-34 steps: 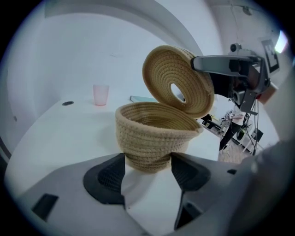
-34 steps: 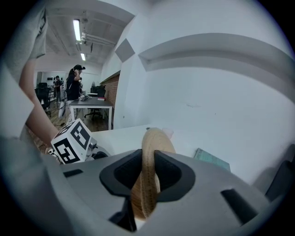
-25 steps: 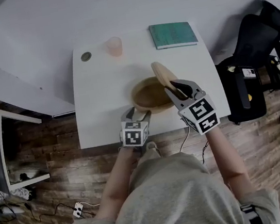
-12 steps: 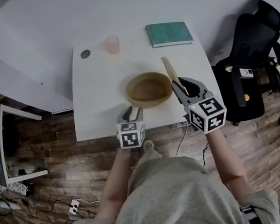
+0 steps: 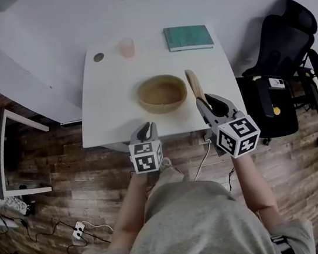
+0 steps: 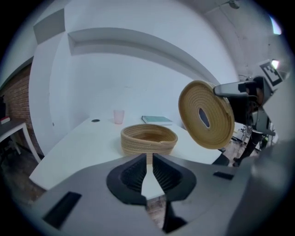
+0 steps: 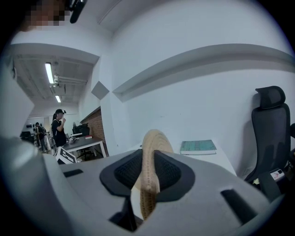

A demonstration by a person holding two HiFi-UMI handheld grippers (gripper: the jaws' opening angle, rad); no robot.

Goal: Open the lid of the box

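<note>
Plainly uncovered box (image 5: 164, 106), lid (image 5: 194, 85) held aloft

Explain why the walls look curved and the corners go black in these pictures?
Left gripper view: the wide-angle lens bends the wall ledge into an arc and blackens the corners. Right gripper view: same bending, and the woven lid, very near the lens, looks soft. Head view: the white table bows at its edges; shadows are faint.

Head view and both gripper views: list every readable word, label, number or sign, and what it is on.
No text can be read.
White label on black office chair: too small.
Teal rectangular book: cover print blurred.
Cubes on left claw and right claw: square marker patterns only.
</note>
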